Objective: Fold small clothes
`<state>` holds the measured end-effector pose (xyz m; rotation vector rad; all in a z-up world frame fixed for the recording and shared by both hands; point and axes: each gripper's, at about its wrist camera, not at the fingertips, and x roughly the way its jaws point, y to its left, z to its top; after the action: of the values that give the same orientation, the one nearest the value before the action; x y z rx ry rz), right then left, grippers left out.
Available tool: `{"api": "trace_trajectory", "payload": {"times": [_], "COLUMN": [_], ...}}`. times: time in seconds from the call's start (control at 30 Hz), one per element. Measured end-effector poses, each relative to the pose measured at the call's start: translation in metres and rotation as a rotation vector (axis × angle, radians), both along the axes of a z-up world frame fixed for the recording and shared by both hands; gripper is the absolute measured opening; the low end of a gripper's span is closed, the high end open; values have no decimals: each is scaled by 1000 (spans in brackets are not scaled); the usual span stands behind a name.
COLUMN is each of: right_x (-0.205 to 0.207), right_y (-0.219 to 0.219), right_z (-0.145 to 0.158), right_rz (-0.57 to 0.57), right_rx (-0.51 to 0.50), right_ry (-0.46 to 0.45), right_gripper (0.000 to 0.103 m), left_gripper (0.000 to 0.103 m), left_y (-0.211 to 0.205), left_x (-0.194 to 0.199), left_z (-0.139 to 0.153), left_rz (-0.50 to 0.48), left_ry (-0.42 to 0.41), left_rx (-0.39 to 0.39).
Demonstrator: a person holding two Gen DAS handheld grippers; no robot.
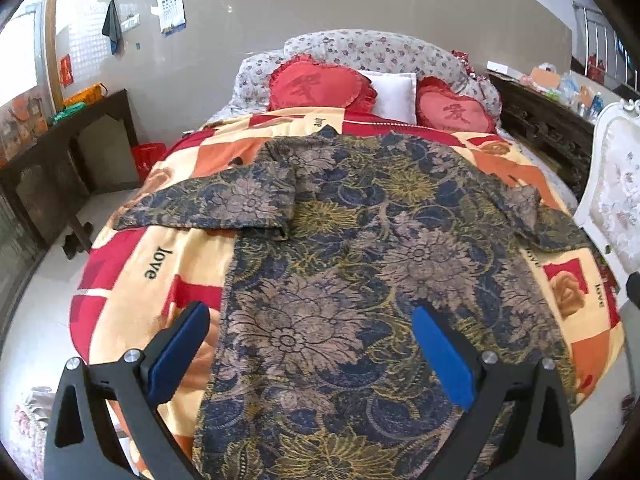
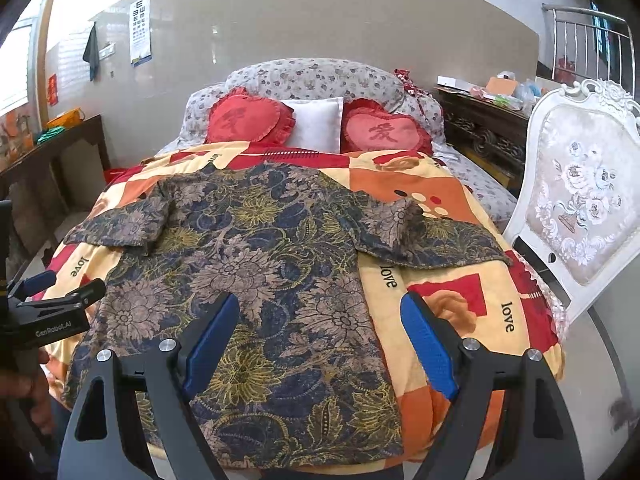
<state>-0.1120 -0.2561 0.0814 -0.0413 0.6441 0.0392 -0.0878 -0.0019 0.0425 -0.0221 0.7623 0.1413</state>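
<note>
A round bed with a red, orange and cream patchwork "love" blanket [image 2: 452, 304] fills my view, two red heart-shaped cushions [image 2: 248, 120] at its head. The dark blue and gold floral short-sleeved shirt [image 2: 256, 264] lies spread flat on it, sleeves out. I have my left gripper [image 1: 312, 320] and right gripper [image 2: 320, 308] both spread wide, holding nothing, above the shirt's hem.

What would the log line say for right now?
stage: before first fold | floral shirt: flat on bed, unfolded | left gripper: open | right gripper: open
</note>
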Motion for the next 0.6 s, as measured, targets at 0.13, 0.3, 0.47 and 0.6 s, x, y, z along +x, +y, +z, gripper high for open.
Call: {"api": "trace_trajectory", "payload": {"times": [0.13, 0.3, 0.47, 0.6], "right_x": [3, 13, 28, 44], "right_y": [-1, -1, 0, 2], "right_z": [-3, -11, -26, -40], "right_rz": [-1, -3, -6, 1], "right_rx": [3, 3, 9, 17], "right_ry": [6, 32, 72, 109], "right_gripper": [95, 95, 95, 95], "left_gripper": [103, 103, 103, 103], "left_y": [1, 3, 2, 6], "left_x": [2, 12, 30, 49], "left_z": [-2, -14, -35, -50], "left_rz": [6, 17, 3, -12], "left_ry": [-4, 44, 106, 157], "left_rx": [-13, -26, -25, -65]}}
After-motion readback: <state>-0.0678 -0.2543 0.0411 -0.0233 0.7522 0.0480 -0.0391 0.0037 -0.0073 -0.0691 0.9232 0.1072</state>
